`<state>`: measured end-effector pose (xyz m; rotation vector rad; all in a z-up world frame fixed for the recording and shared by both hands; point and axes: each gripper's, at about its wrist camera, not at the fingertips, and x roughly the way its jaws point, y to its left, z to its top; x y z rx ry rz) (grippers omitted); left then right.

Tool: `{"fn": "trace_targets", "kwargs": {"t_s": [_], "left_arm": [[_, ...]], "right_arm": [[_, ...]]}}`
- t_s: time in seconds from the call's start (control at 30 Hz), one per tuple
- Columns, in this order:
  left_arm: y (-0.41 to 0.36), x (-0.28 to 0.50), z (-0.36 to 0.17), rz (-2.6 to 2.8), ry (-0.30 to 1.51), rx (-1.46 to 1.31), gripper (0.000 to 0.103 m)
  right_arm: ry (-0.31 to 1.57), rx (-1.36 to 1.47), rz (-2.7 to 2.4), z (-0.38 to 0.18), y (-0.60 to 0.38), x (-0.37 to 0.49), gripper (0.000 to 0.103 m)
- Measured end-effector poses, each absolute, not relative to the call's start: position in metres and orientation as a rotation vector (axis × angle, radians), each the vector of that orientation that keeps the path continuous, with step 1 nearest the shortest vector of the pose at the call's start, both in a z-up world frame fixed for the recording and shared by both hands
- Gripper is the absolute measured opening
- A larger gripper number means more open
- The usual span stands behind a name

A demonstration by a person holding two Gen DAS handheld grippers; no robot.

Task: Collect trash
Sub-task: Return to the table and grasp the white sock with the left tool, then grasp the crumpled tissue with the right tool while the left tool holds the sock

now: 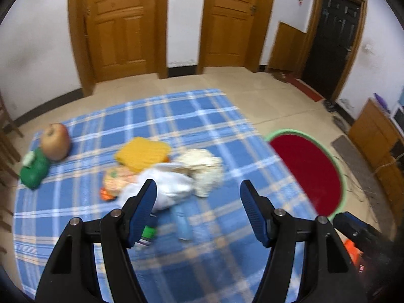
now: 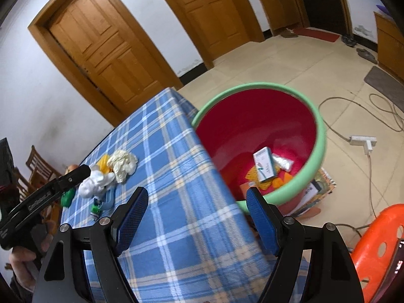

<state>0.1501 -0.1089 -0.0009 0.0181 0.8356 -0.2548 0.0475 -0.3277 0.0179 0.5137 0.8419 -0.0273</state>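
Observation:
A heap of trash lies on the blue plaid table (image 1: 207,116): a white plastic bag (image 1: 166,186), a cream crumpled wad (image 1: 204,166), a yellow knitted piece (image 1: 144,152), an orange wrapper (image 1: 113,179) and a small blue bottle (image 1: 183,223). My left gripper (image 1: 198,192) hovers open just before the heap, nothing between its blue pads. The same heap (image 2: 111,174) shows in the right wrist view, with the left gripper's black finger (image 2: 73,175) above it. My right gripper (image 2: 197,197) stands open over the table's right edge, beside the red bin (image 2: 319,136) with a green rim, which holds a white box (image 2: 263,164) and wrappers.
An apple-shaped object (image 1: 55,141) and a green item (image 1: 34,170) sit at the table's far left. An orange plastic stool (image 2: 378,242) stands at the lower right. Cables and a white power strip (image 2: 362,141) lie on the tiled floor. Wooden chairs (image 2: 38,166) stand left.

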Motion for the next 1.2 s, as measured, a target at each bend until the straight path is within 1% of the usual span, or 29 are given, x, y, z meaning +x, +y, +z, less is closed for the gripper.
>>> {"fn": "trace_targets", "kwargs": {"t_s": [0.27, 0.37, 0.4, 0.43, 0.5, 0.53, 0.6, 0.63, 0.73, 0.97, 1.2], "left_arm": [[-0.083, 0.179, -0.030, -0.170, 0.881, -0.003, 0.068], [-0.078, 0.188, -0.044, -0.175, 0.926, -0.048, 0.068], [-0.077, 0.189, -0.046, -0.180, 0.936, -0.062, 0.065], [-0.077, 0.191, -0.051, -0.178, 0.949, -0.071, 0.060], [-0.076, 0.191, -0.056, -0.174, 0.959, -0.082, 0.055], [-0.075, 0.190, -0.058, -0.175, 0.962, -0.094, 0.048], [-0.071, 0.188, -0.059, -0.191, 0.958, -0.116, 0.043], [-0.070, 0.186, -0.059, -0.195, 0.954, -0.123, 0.038], [-0.062, 0.178, -0.055, -0.217, 0.940, -0.148, 0.033], [-0.048, 0.156, -0.037, -0.241, 0.898, -0.190, 0.032], [-0.020, 0.144, -0.015, -0.197, 0.837, -0.164, 0.032]], "right_arm": [[0.882, 0.490, 0.049, -0.004, -0.317, 0.077, 0.081], [0.886, 0.487, 0.067, -0.006, -0.316, 0.082, 0.081], [0.888, 0.483, 0.071, -0.008, -0.315, 0.084, 0.081], [0.890, 0.481, 0.072, -0.009, -0.314, 0.086, 0.081], [0.899, 0.483, 0.071, -0.012, -0.314, 0.088, 0.080], [0.893, 0.483, 0.069, -0.012, -0.314, 0.088, 0.081], [0.894, 0.487, 0.073, -0.011, -0.313, 0.088, 0.081], [0.892, 0.491, 0.076, -0.011, -0.313, 0.087, 0.081], [0.895, 0.494, 0.072, -0.010, -0.311, 0.083, 0.081], [0.884, 0.486, 0.089, 0.001, -0.296, 0.074, 0.081], [0.878, 0.443, 0.109, 0.016, -0.271, 0.064, 0.081]]}}
